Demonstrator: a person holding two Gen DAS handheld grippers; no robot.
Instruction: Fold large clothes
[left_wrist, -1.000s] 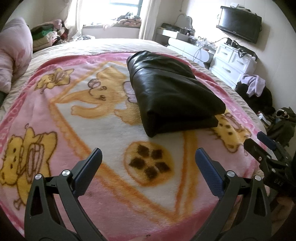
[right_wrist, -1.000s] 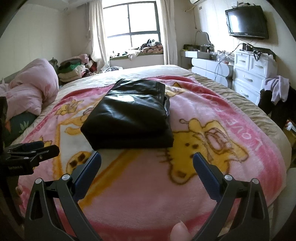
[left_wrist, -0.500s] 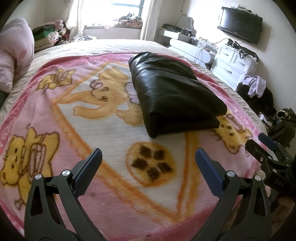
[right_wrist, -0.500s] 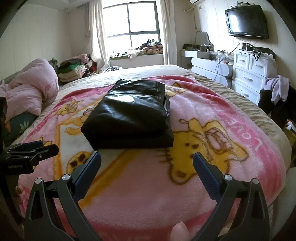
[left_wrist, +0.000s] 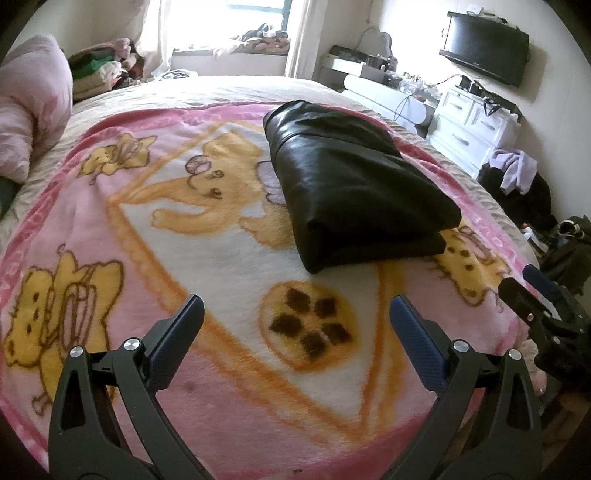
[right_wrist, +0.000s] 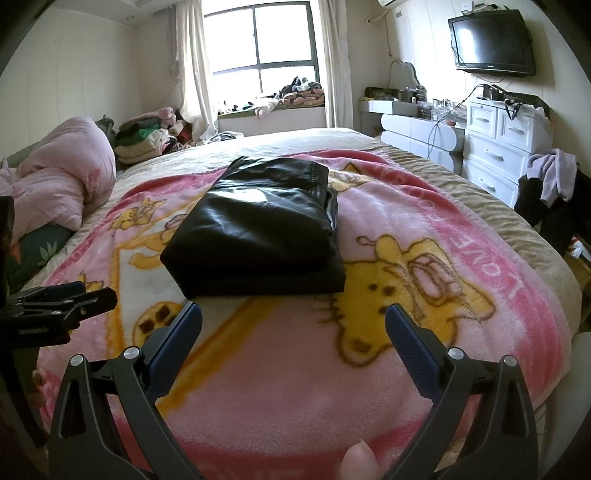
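Observation:
A black leather garment (left_wrist: 351, 184) (right_wrist: 258, 229) lies folded into a thick rectangle on the pink cartoon blanket (left_wrist: 184, 240) (right_wrist: 424, 295) that covers the bed. My left gripper (left_wrist: 295, 314) hovers open over the blanket's near part, short of the garment, nothing between its fingers. My right gripper (right_wrist: 293, 321) is open too, just in front of the garment's near edge and apart from it. The right gripper (left_wrist: 535, 302) shows at the right edge of the left wrist view. At the left edge of the right wrist view the left gripper (right_wrist: 66, 299) appears.
A pink duvet (right_wrist: 62, 177) is bunched at the bed's left side. Stacked clothes (right_wrist: 147, 136) sit by the window. White drawers (right_wrist: 498, 147) and a wall TV (right_wrist: 491, 40) stand at the right, with clothes draped over a dark heap (right_wrist: 554, 184). A fingertip (right_wrist: 358, 461) shows at the bottom.
The left wrist view has drifted slightly, so the garment sits a little lower and further right in it. Both grippers stay open and the garment has not moved.

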